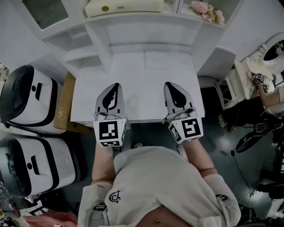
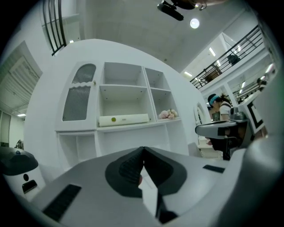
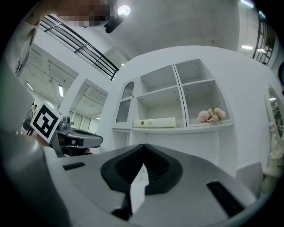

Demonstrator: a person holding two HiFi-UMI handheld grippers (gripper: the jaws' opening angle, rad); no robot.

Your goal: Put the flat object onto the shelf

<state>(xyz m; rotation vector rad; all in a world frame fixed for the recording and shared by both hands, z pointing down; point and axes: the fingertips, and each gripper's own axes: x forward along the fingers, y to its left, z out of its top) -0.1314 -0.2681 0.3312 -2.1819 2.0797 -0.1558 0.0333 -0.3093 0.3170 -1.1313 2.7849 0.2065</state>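
A flat cream box (image 1: 124, 6) lies on the middle shelf of the white shelf unit (image 1: 100, 40), at the far side of the white desk (image 1: 137, 73). The left gripper view shows the box (image 2: 123, 119) straight ahead, and the right gripper view has the box (image 3: 155, 123) ahead too. My left gripper (image 1: 116, 85) hovers over the desk's near left part, shut and empty. My right gripper (image 1: 170, 84) hangs beside it on the right, also shut with nothing between its jaws. Both point toward the shelf, well short of the box.
Pink flowers (image 1: 207, 11) sit in the shelf compartment right of the box. Two white and black machines (image 1: 26, 95) stand left of the desk beside a cardboard box (image 1: 64, 102). A person (image 1: 270, 95) and white furniture are off to the right.
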